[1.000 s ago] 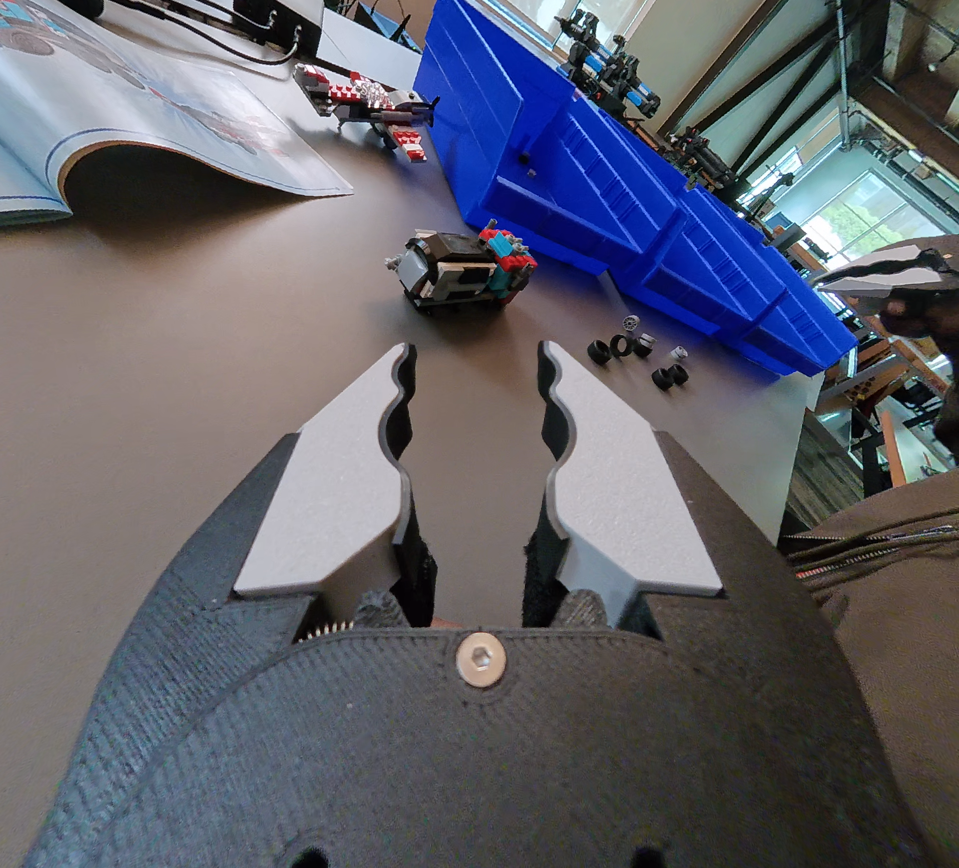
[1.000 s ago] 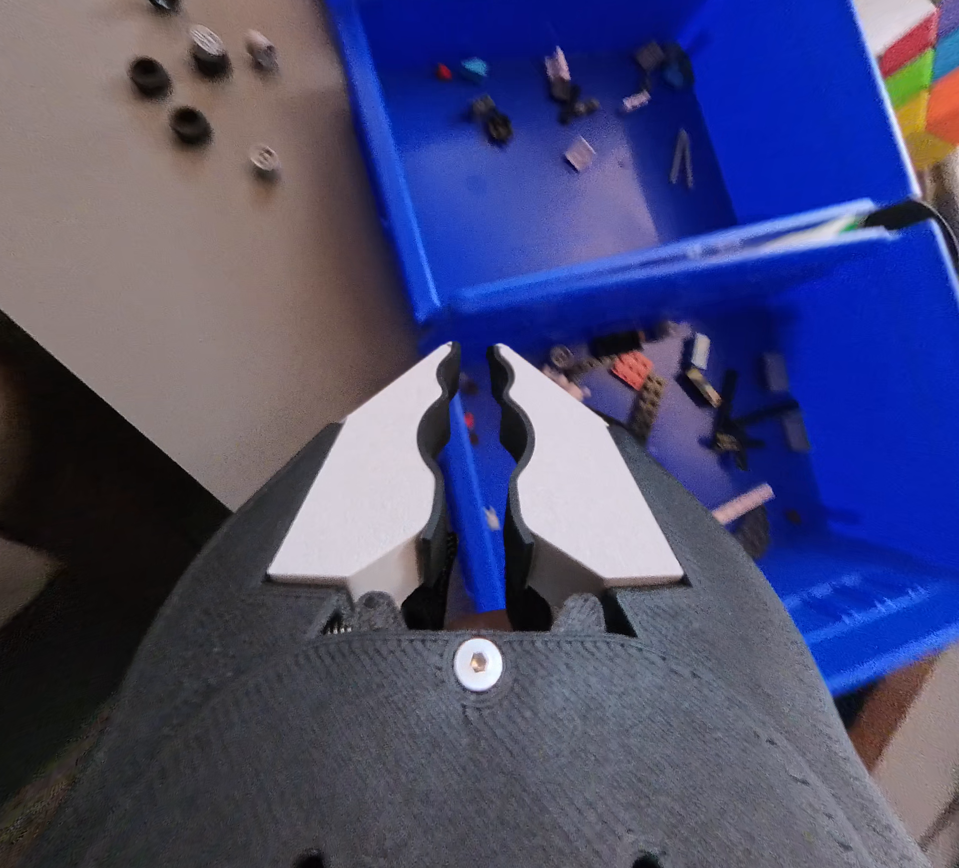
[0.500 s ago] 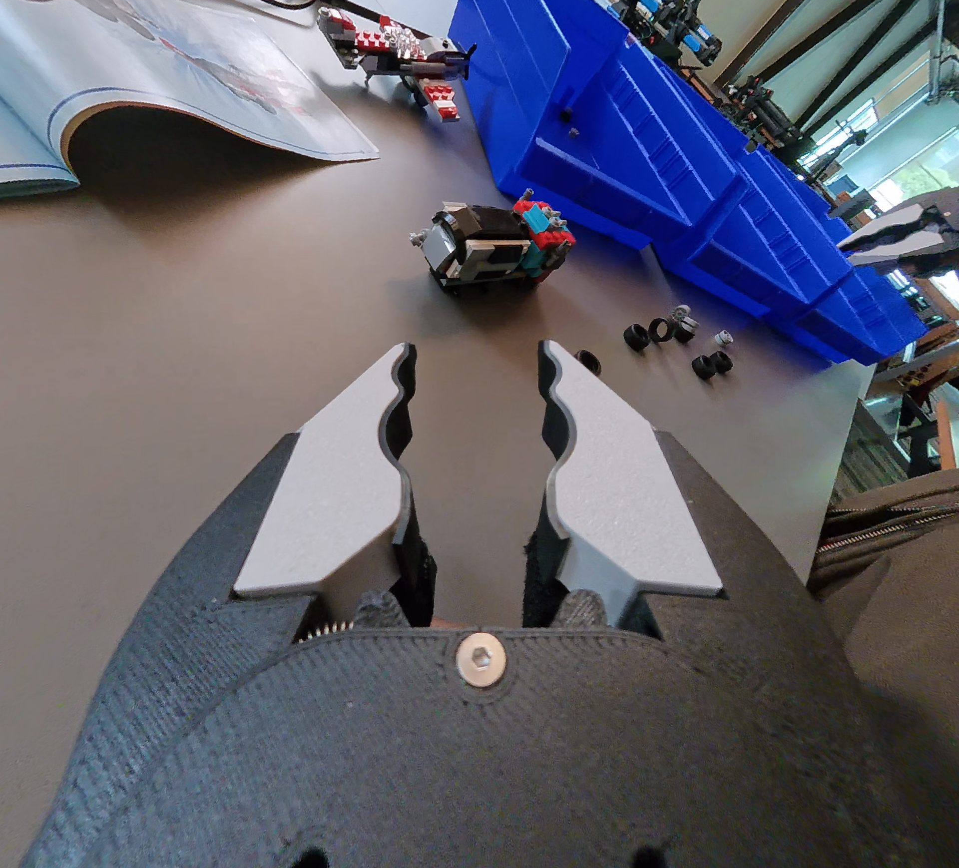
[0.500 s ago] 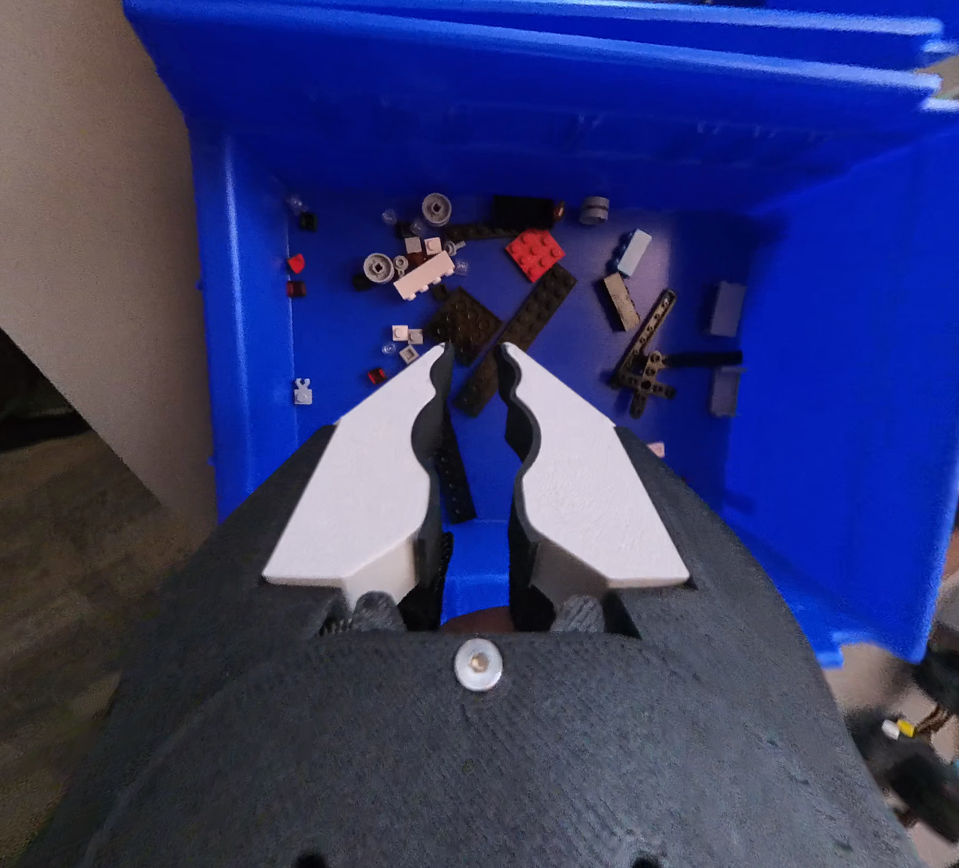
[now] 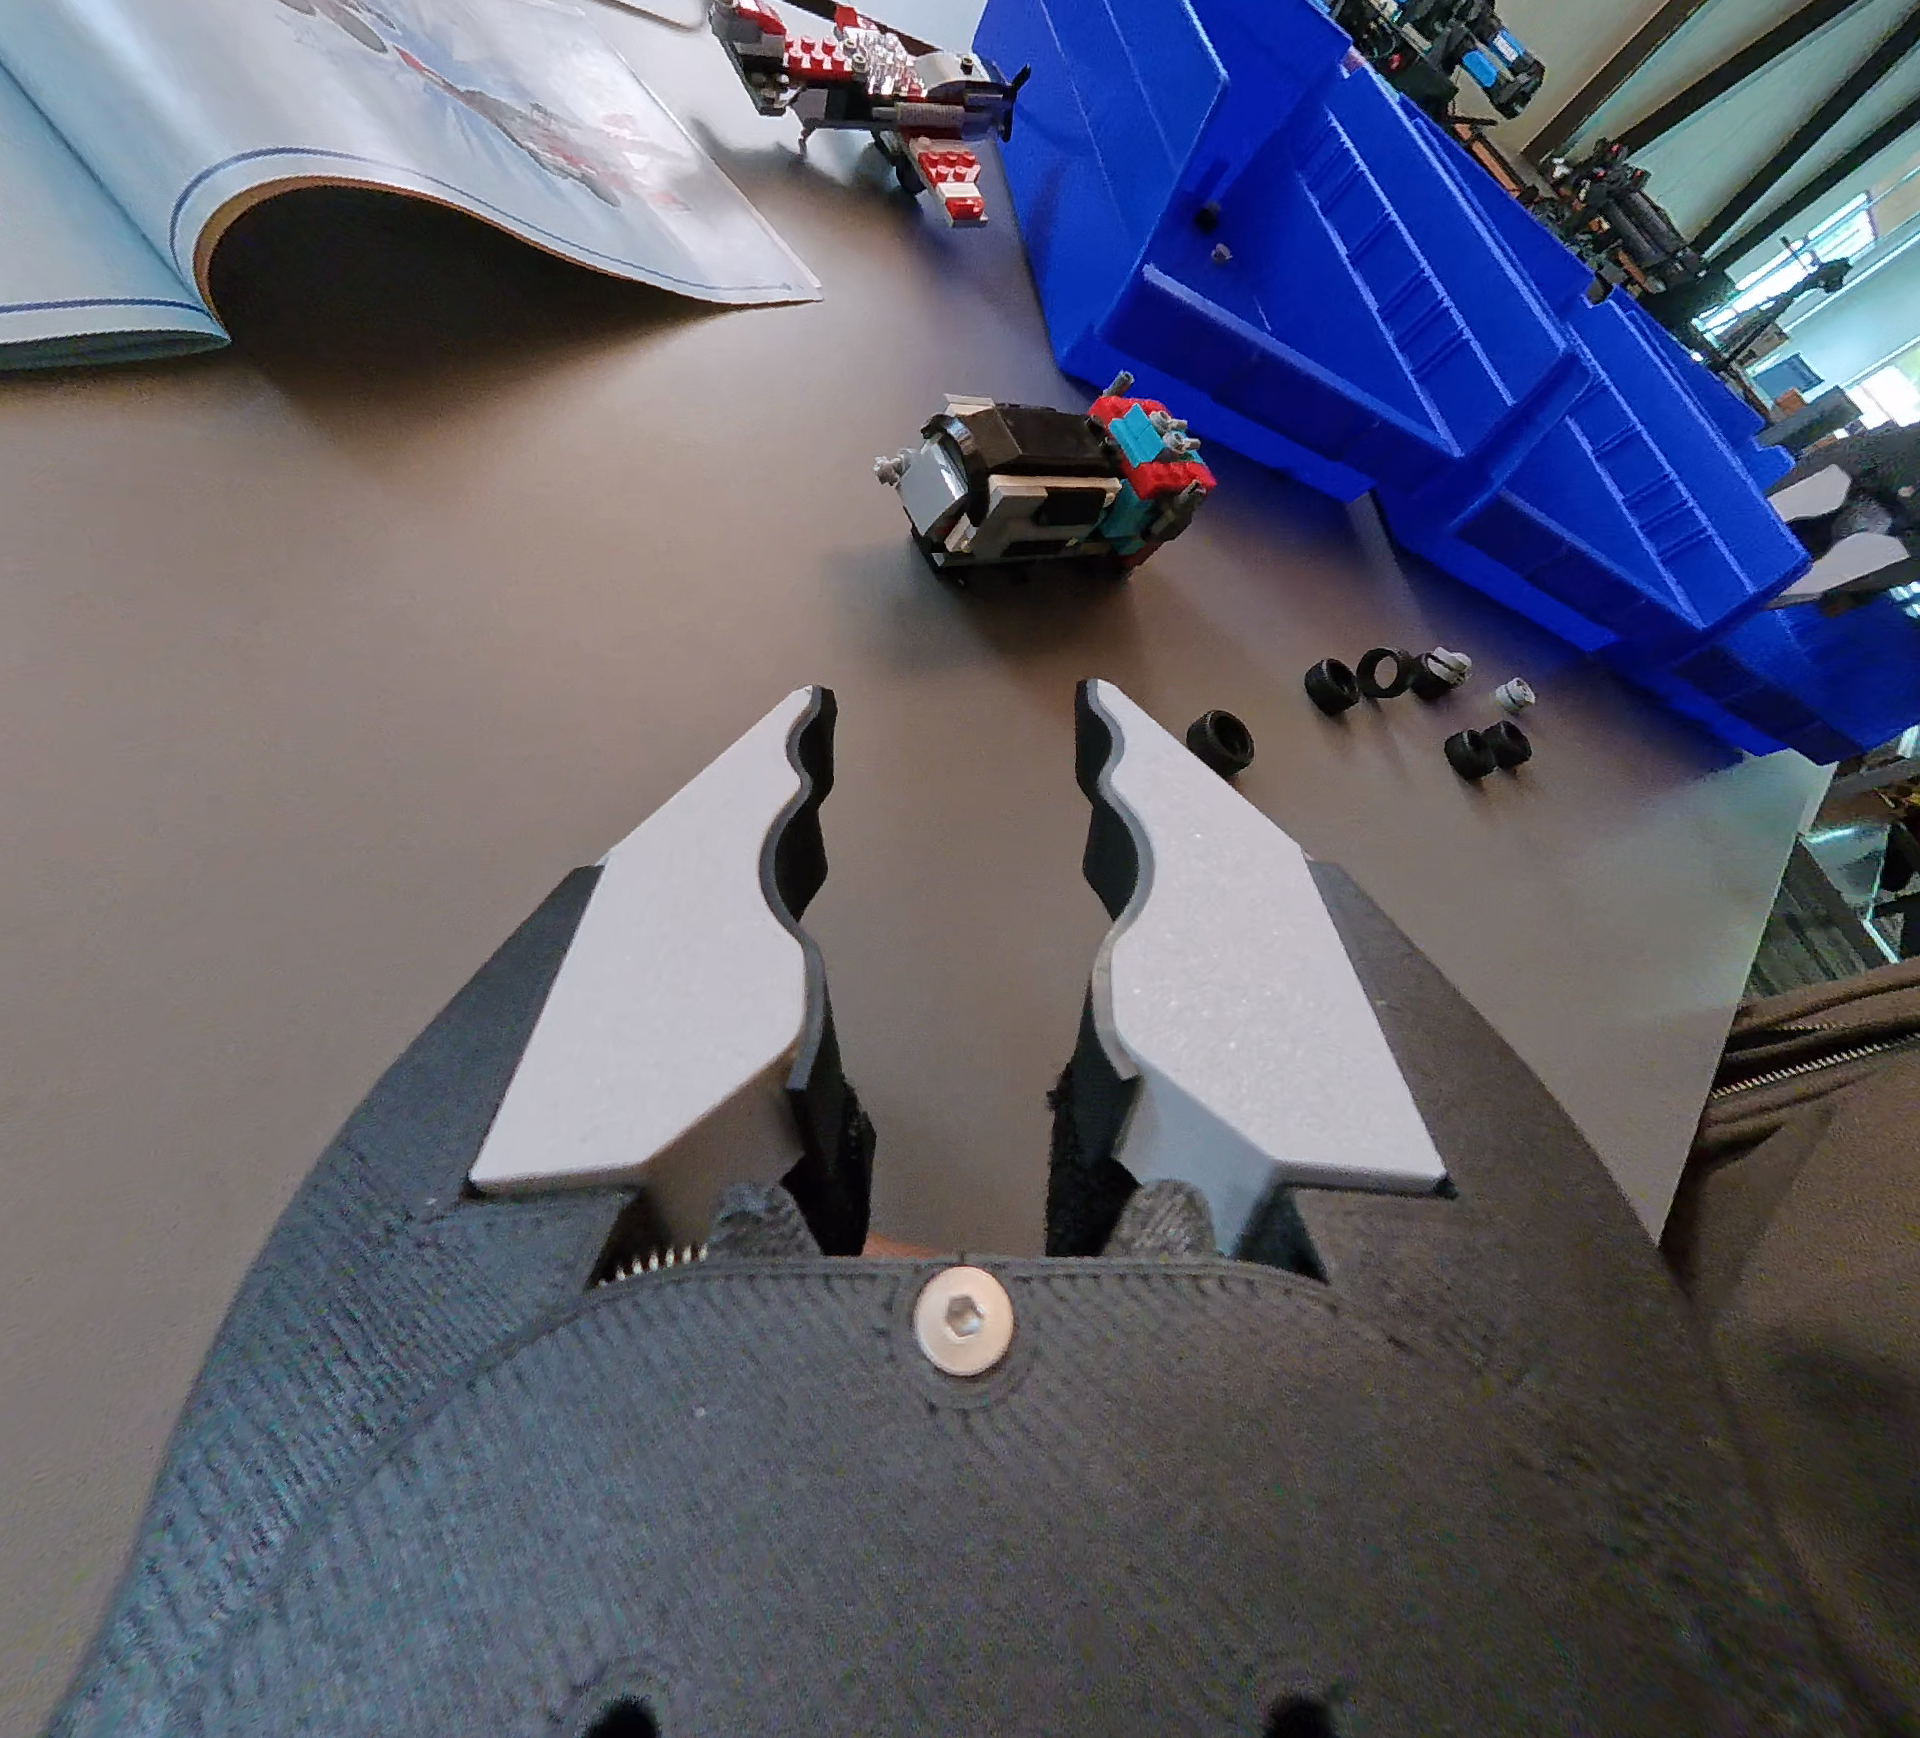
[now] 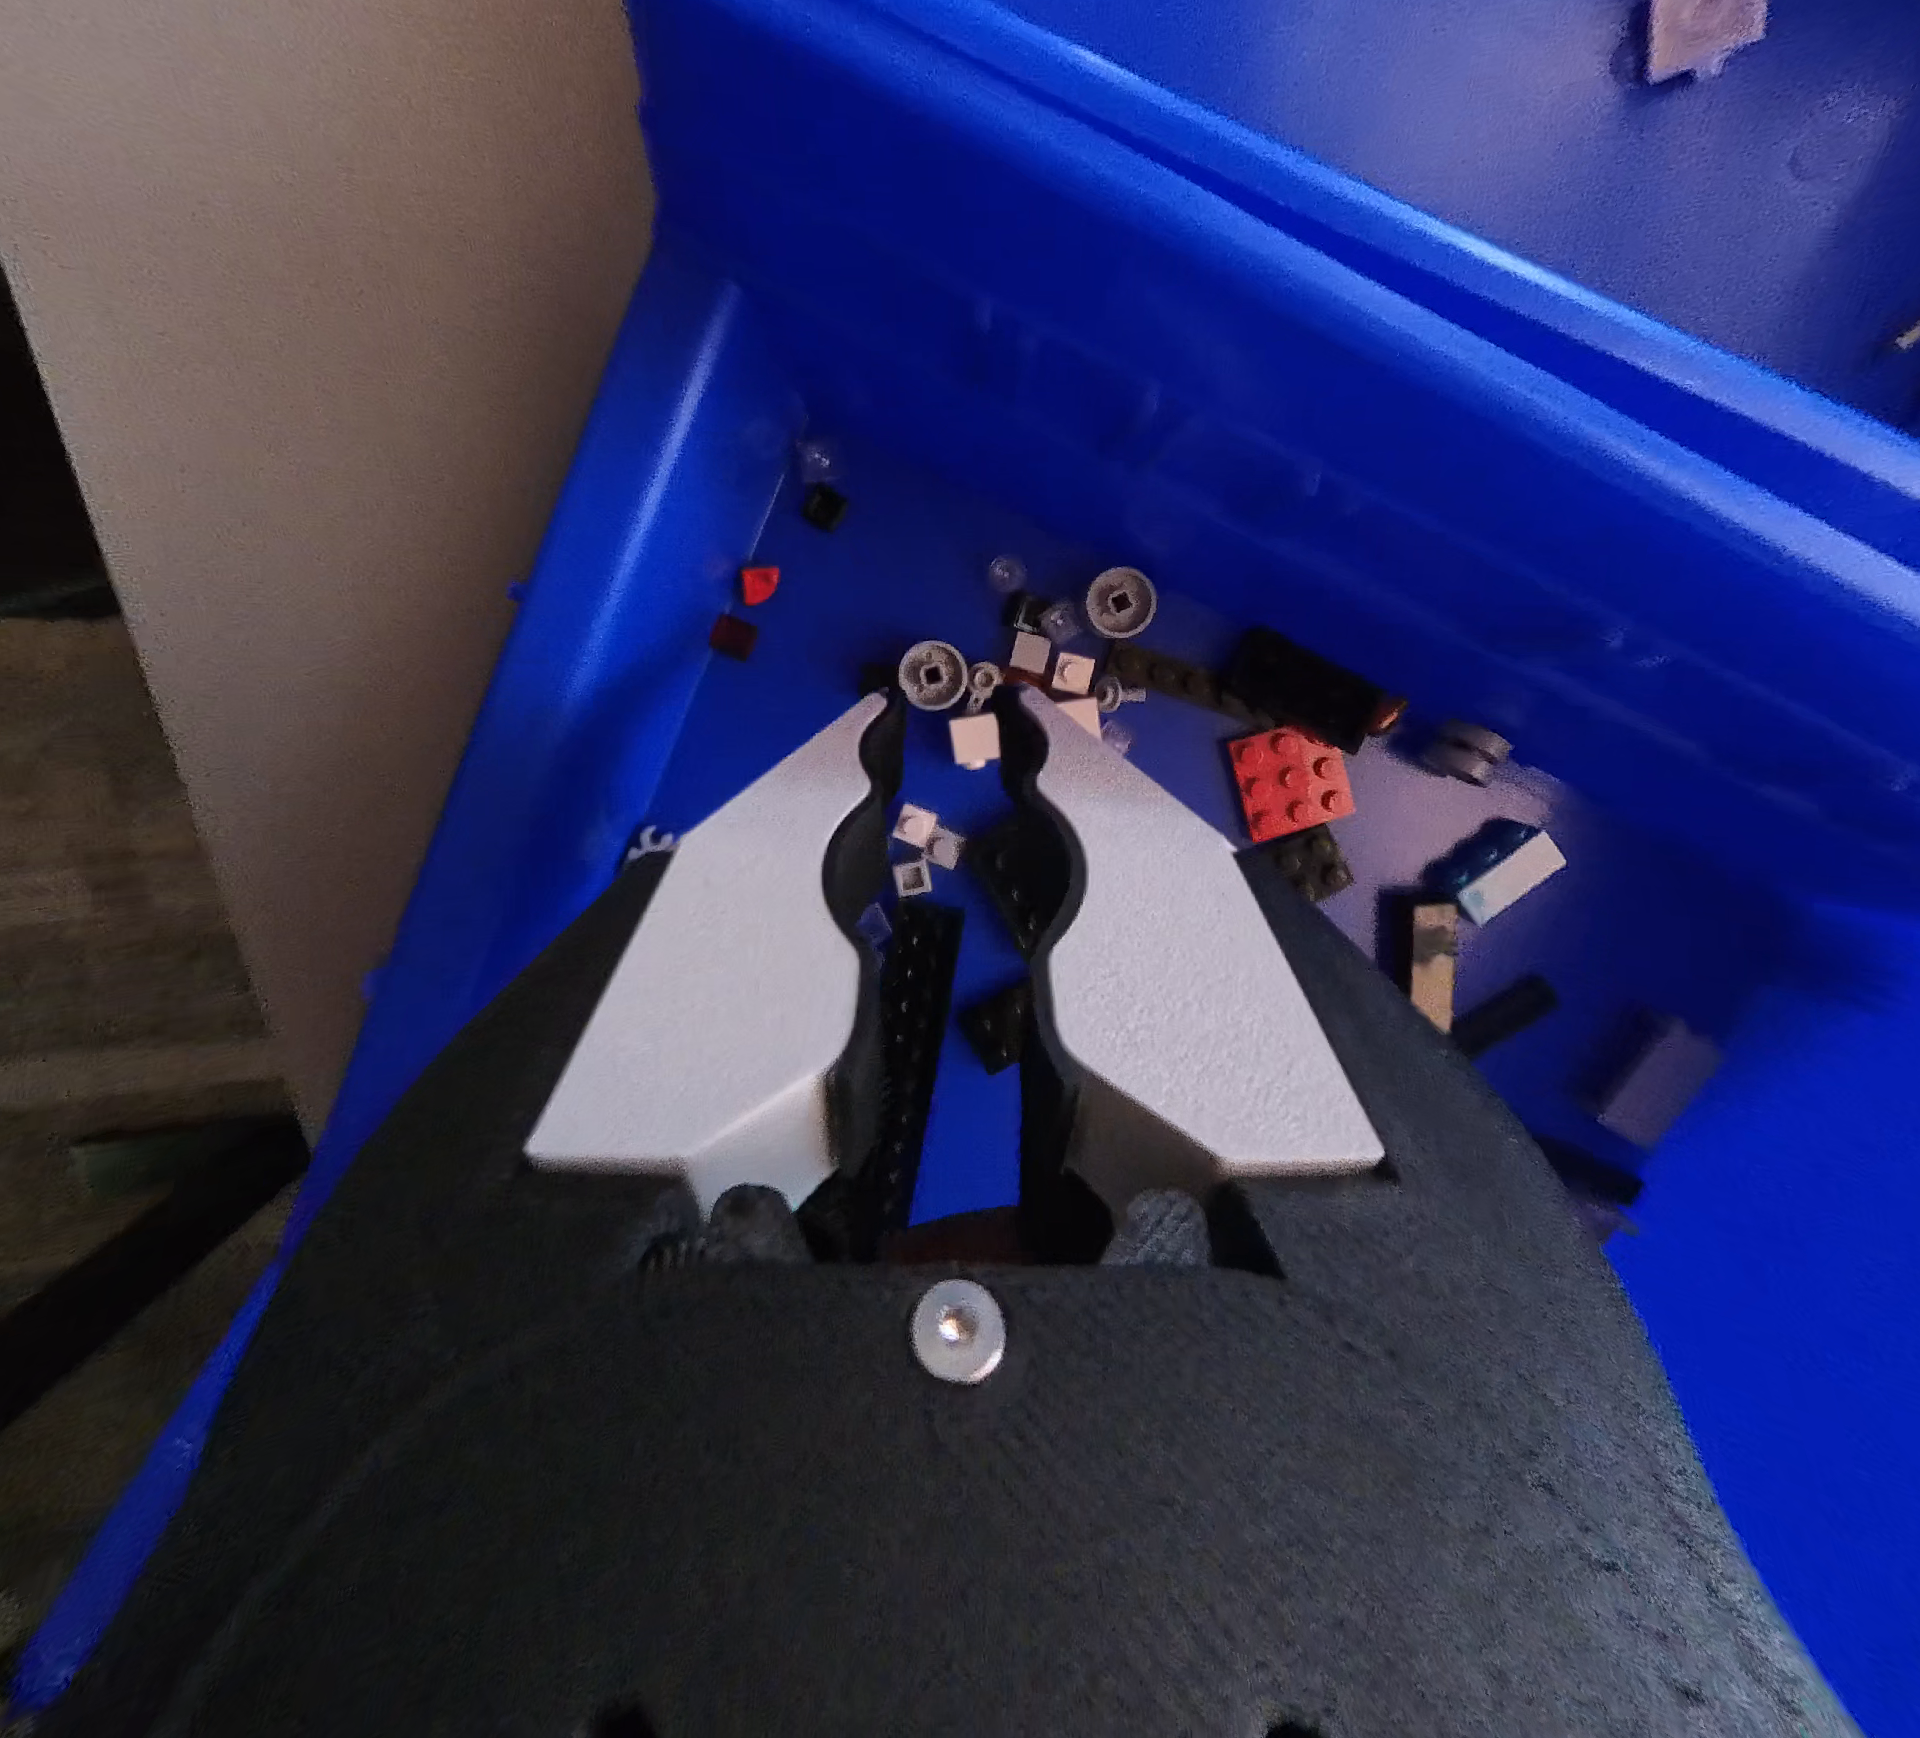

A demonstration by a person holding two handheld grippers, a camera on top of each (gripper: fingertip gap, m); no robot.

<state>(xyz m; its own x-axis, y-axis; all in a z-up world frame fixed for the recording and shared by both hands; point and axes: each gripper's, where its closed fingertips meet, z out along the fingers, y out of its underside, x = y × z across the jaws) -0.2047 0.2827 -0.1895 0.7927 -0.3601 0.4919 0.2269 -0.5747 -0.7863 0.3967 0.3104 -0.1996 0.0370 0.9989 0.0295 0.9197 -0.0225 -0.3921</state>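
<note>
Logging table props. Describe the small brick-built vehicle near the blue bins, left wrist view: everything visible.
The small brick-built vehicle is a compact block of plastic toy bricks: black body, grey and white panels at one end, red and teal studded bricks at the other, grey pins poking out. It appears to lie on its side on the brown table, just short of the blue bins and apart from them. No wheels show on it; loose black tyres lie nearby. Nothing grips it; the left gripper jaws stand open, well short.

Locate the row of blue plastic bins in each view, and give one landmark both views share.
Left wrist view: the row of blue plastic bins runs from top centre to the right edge, seen from outside.
Right wrist view: the bins fill the centre and right, seen from above, with loose bricks inside.
Shared landmark: the brown tabletop beside the bins.
</note>
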